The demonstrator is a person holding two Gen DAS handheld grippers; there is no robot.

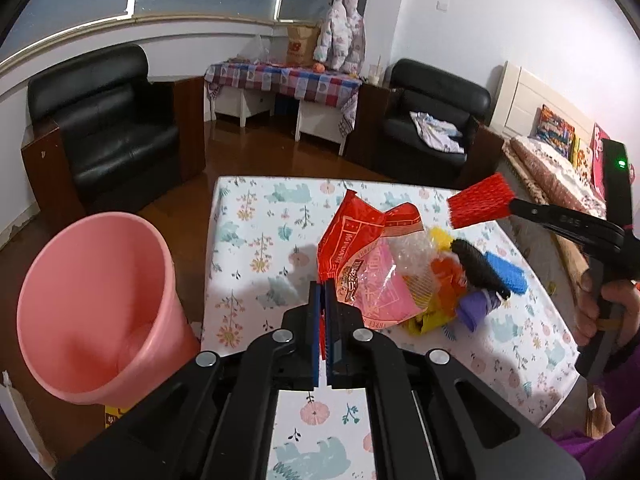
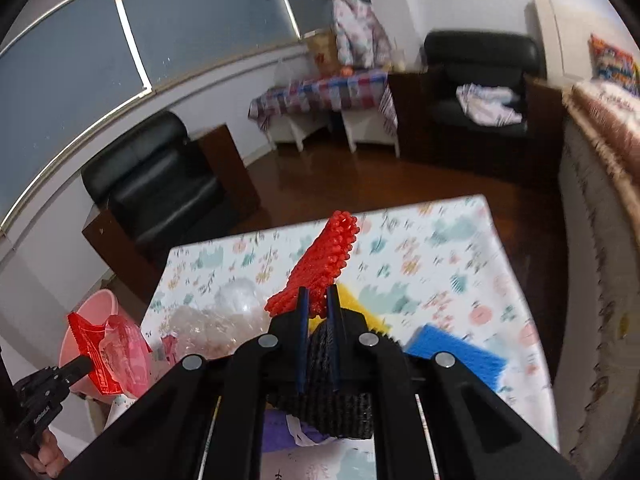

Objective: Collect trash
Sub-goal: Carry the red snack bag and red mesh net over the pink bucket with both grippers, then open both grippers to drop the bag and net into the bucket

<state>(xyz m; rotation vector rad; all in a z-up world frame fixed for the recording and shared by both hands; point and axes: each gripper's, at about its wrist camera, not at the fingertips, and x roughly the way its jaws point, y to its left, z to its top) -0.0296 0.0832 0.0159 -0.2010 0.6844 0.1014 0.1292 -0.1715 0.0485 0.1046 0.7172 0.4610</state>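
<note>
My left gripper [image 1: 325,286] is shut on a red and pink plastic wrapper [image 1: 360,256] and holds it above the flowered table [image 1: 256,216]. It also shows in the right wrist view [image 2: 110,354]. My right gripper [image 2: 318,300] is shut on a red foam net [image 2: 320,268], lifted over the table; it also shows in the left wrist view [image 1: 480,204]. A pile of trash lies on the table: a black net [image 1: 480,268], a blue net [image 1: 506,272], yellow and orange pieces [image 1: 440,276], a purple piece [image 1: 476,308]. A pink bin [image 1: 96,304] stands left of the table.
Two black armchairs [image 1: 116,136] [image 1: 432,120] stand on the brown floor beyond the table. A low table with a checked cloth [image 1: 280,80] is at the back wall. A bed [image 1: 560,168] lies to the right. Clear crumpled plastic [image 2: 224,320] lies on the table.
</note>
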